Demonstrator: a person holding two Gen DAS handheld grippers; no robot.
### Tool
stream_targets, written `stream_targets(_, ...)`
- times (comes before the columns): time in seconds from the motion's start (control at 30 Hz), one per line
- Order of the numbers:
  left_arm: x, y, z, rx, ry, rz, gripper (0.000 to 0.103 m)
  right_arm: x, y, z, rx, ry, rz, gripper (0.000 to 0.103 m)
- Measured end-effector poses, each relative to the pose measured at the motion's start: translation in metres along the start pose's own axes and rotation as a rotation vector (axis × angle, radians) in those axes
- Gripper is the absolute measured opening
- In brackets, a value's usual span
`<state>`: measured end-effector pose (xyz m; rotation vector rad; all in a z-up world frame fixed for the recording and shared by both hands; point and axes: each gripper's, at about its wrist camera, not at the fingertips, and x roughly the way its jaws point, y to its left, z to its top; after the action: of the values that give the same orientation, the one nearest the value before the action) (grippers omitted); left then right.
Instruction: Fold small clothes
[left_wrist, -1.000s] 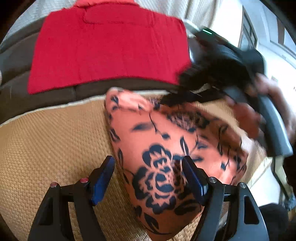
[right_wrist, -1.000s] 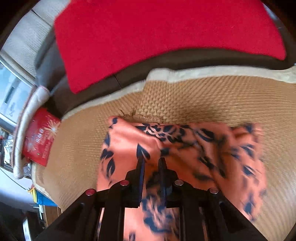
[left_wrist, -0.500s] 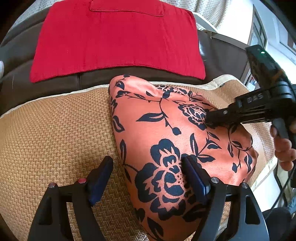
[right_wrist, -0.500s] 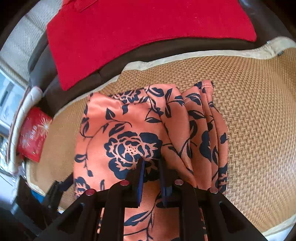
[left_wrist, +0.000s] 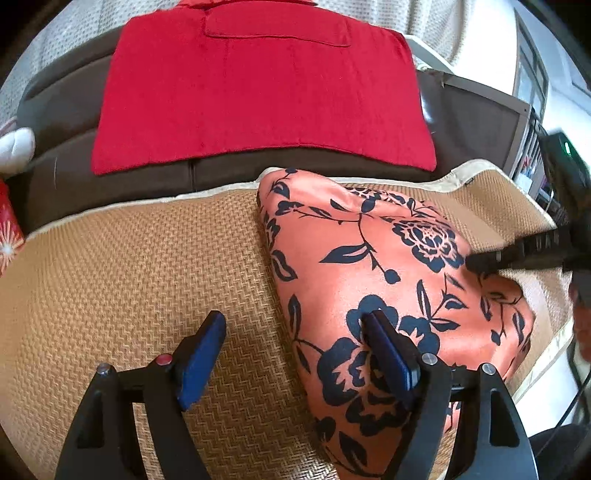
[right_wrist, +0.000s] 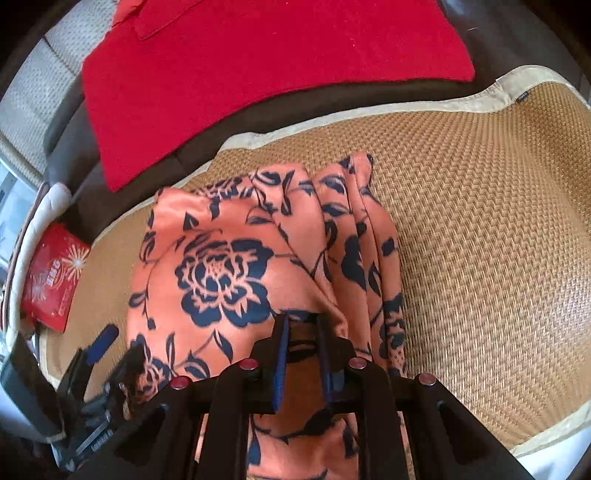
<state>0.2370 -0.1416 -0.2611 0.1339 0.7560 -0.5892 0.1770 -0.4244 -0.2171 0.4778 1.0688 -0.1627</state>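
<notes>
Two grippers work an orange floral garment (left_wrist: 369, 258) on a woven mat (left_wrist: 129, 277).
Right gripper (right_wrist: 301, 325), at six o'clock in its own view, has its fingers nearly together and pinching a gathered fold of the cloth. Left gripper (left_wrist: 295, 339) hovers with fingers wide apart, gripping nothing; its right finger (left_wrist: 388, 354) overlaps the garment's left part. A red cloth (left_wrist: 258, 85) lies at twelve o'clock on the brown sofa (left_wrist: 66, 110).
</notes>
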Motion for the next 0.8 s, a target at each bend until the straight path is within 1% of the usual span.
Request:
stream_targets(0.13, 0.0, 0.002, -0.002, -0.017, 0.004, -0.015, 0.079, -0.006, 0.012, 0.029, -0.023, -0.062, 0.016, 0.021)
stream_targets(0.2, 0.009, -0.002, 0.002, -0.019, 0.002, -0.016, 0.079, 0.001, 0.017, 0.046, -0.016, -0.071, 0.006, 0.021)
stream_targets(0.23, 0.006, -0.002, 0.001, -0.017, -0.001, -0.014, 0.079, 0.008, 0.02, 0.053, -0.013, -0.072, 0.002, 0.021)
stream_targets(0.27, 0.005, -0.003, 0.002, -0.014, -0.003, -0.012, 0.079, 0.022, 0.022, 0.06, -0.012, -0.056, -0.009, 0.024)
stream_targets(0.3, 0.008, -0.004, 0.003, -0.012, -0.004, -0.012, 0.079, 0.037, 0.022, 0.065, -0.01, -0.019, -0.025, 0.031)
stream_targets(0.33, 0.008, -0.004, 0.003, -0.012, -0.006, -0.01, 0.079, 0.055, 0.021, 0.068, -0.006, 0.043, -0.042, 0.031)
stream_targets(0.37, 0.01, -0.004, 0.003, -0.012, -0.009, -0.006, 0.079, 0.063, 0.021, 0.072, -0.009, 0.057, -0.048, 0.032)
stream_targets(0.43, 0.01, -0.005, 0.001, -0.007, -0.012, -0.002, 0.079, 0.06, 0.03, 0.081, -0.041, 0.045, -0.058, 0.033)
stream_targets(0.47, 0.01, -0.007, 0.0, -0.001, -0.014, 0.001, 0.079, 0.057, 0.036, 0.086, -0.056, 0.042, -0.052, 0.033)
stream_targets(0.53, 0.009, -0.008, 0.0, 0.012, -0.02, 0.008, 0.079, 0.051, 0.049, 0.096, -0.075, 0.009, 0.006, 0.033)
stream_targets(0.6, 0.008, -0.008, -0.001, 0.016, -0.022, 0.009, 0.079, 0.054, 0.065, 0.103, -0.1, -0.011, 0.039, 0.033)
stream_targets(0.67, 0.008, -0.008, -0.002, 0.024, -0.023, 0.011, 0.079, 0.062, 0.085, 0.106, -0.133, -0.006, 0.096, 0.033)
stream_targets(0.73, 0.008, -0.008, -0.002, 0.025, -0.023, 0.011, 0.079, 0.076, 0.1, 0.104, -0.158, 0.022, 0.109, 0.033)
stream_targets(0.77, 0.008, -0.008, -0.001, 0.025, -0.023, 0.013, 0.079, 0.091, 0.107, 0.103, -0.173, 0.054, 0.091, 0.038)
stream_targets(0.8, 0.009, -0.009, -0.001, 0.026, -0.022, 0.016, 0.079, 0.102, 0.11, 0.102, -0.184, 0.08, 0.071, 0.051)
